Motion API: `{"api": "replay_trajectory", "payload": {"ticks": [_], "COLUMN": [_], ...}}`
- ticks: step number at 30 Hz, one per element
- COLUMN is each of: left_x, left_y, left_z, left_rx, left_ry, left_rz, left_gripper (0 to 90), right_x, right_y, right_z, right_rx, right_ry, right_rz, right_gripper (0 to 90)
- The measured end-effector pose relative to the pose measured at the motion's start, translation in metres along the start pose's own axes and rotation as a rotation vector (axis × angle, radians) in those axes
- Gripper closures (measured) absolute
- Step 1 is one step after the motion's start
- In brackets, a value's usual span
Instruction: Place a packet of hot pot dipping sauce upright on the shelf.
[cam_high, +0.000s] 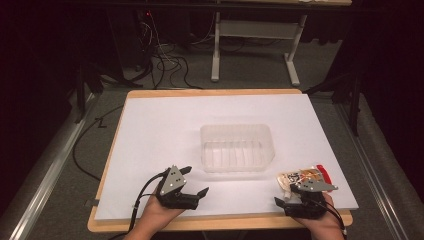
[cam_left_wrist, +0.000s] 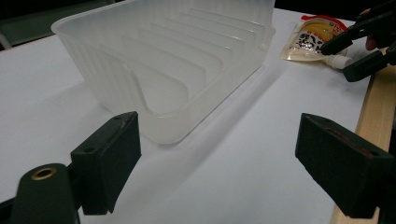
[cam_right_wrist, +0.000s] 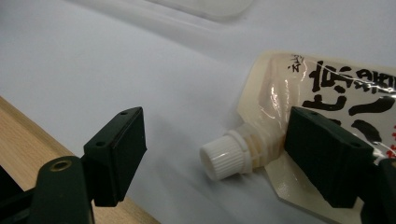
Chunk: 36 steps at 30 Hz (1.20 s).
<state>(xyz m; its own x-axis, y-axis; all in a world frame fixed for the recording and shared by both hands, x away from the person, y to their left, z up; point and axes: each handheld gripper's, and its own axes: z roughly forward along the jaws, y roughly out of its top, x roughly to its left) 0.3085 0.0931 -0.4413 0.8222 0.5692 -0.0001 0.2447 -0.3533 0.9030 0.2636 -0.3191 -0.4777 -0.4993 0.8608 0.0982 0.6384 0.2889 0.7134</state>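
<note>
A clear ribbed plastic container sits empty at the middle of the white sheet. To its near right lies a beige spouted pouch with black lettering and a red top. My right gripper is open at the pouch's near end. In the right gripper view the white screw cap lies between the two spread jaws, and the right jaw overlaps the pouch shoulder. My left gripper is open and empty, near the front edge, pointing at the container. The left gripper view also shows the pouch and the right gripper.
The white sheet covers a wooden table whose edge shows along the front. Beyond the table are grey floor, loose cables and the white frame of another table. A corner of the container shows at the top of the right gripper view.
</note>
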Motion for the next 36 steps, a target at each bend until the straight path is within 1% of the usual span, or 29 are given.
{"api": "replay_trajectory", "payload": {"ticks": [1, 2, 3, 4, 5, 6, 8, 9, 10, 16, 18, 19, 20, 21, 23, 24, 26, 28, 29, 30, 31, 32, 33, 34, 36], "left_x": [0.000, 0.000, 0.000, 0.000, -0.001, -0.001, -0.001, -0.001, -0.001, -0.002, -0.002, -0.002, -0.002, -0.002, -0.002, -0.002, -0.003, -0.003, -0.003, -0.003, -0.003, -0.003, -0.003, -0.003, -0.003], "left_y": [0.000, 0.000, 0.000, 0.000, 0.000, 0.000, 0.000, 0.000, 0.000, 0.000, 0.000, 0.000, 0.000, 0.000, 0.000, 0.000, 0.000, 0.000, 0.000, 0.000, 0.000, -0.001, -0.001, -0.001, -0.001], "left_z": [0.000, 0.000, 0.000, 0.000, 0.001, 0.001, 0.001, 0.001, 0.001, 0.001, 0.001, 0.001, 0.001, 0.001, 0.001, 0.001, 0.001, 0.001, 0.001, 0.001, 0.001, 0.001, 0.001, 0.001, 0.002], "left_rx": [0.001, 0.002, 0.002, 0.004, 0.004, 0.004, 0.003, 0.003, 0.004, 0.005, 0.005, 0.005, 0.004, 0.004, 0.005, 0.005, 0.006, 0.007, 0.007, 0.006, 0.006, 0.006, 0.006, 0.007, 0.011], "left_ry": [-0.001, -0.001, -0.001, -0.002, -0.004, -0.004, -0.003, -0.003, -0.004, -0.004, -0.004, -0.004, -0.004, -0.004, -0.006, -0.005, -0.008, -0.007, -0.007, -0.005, -0.005, -0.005, -0.005, -0.006, -0.007], "left_rz": [0.000, 0.000, 0.000, 0.001, 0.000, 0.000, 0.000, 0.000, -0.001, 0.002, 0.002, 0.001, 0.000, 0.000, -0.002, -0.003, -0.002, 0.000, 0.000, 0.000, 0.000, -0.001, -0.001, -0.002, 0.000], "left_gripper": [15.0, 15.0, 15.0, 15.0, 15.0, 15.0, 15.0, 15.0, 15.0, 15.1, 15.1, 15.1, 15.1, 15.1, 15.2, 15.2, 15.2, 15.2, 15.2, 15.2, 15.2, 15.2, 15.2, 15.3, 15.3], "right_x": [0.000, 0.001, 0.001, 0.001, 0.000, 0.000, 0.000, 0.000, 0.001, 0.002, 0.003, 0.002, 0.001, 0.001, 0.001, 0.002, 0.002, -0.002, -0.002, -0.004, -0.004, -0.005, -0.005, -0.008, -0.011], "right_y": [0.000, -0.001, -0.001, -0.002, -0.003, -0.003, -0.005, -0.005, -0.005, -0.005, -0.004, -0.004, -0.004, -0.004, -0.003, -0.002, -0.002, -0.001, -0.001, 0.000, 0.000, 0.001, 0.001, 0.001, 0.001], "right_z": [0.000, 0.001, 0.001, 0.000, -0.001, -0.001, -0.001, -0.001, -0.001, -0.001, -0.001, -0.002, -0.002, -0.002, -0.003, -0.003, -0.004, -0.006, -0.006, -0.010, -0.010, -0.015, -0.015, -0.019, -0.023], "right_rx": [0.000, -0.003, -0.003, -0.004, -0.010, -0.010, -0.017, -0.017, -0.015, -0.014, -0.010, -0.004, -0.011, -0.011, -0.007, -0.006, -0.004, -0.019, -0.019, -0.040, -0.040, -0.062, -0.062, -0.084, -0.102], "right_ry": [0.000, -0.011, -0.011, -0.020, -0.040, -0.040, -0.053, -0.053, -0.079, -0.097, -0.108, -0.113, -0.120, -0.120, -0.119, -0.124, -0.119, -0.099, -0.099, -0.097, -0.097, -0.108, -0.108, -0.129, -0.145], "right_rz": [0.000, -0.019, -0.019, -0.026, -0.040, -0.040, -0.050, -0.050, -0.070, -0.072, -0.069, -0.064, -0.063, -0.063, -0.059, -0.067, -0.051, -0.014, -0.014, -0.006, -0.006, -0.004, -0.004, 0.004, 0.024], "right_gripper": [21.1, 22.8, 22.8, 25.0, 31.1, 31.1, 36.5, 36.5, 38.8, 40.9, 45.5, 49.3, 51.3, 51.3, 54.3, 55.0, 55.4, 55.6, 55.6, 58.0, 58.0, 57.3, 57.3, 57.3, 57.9]}}
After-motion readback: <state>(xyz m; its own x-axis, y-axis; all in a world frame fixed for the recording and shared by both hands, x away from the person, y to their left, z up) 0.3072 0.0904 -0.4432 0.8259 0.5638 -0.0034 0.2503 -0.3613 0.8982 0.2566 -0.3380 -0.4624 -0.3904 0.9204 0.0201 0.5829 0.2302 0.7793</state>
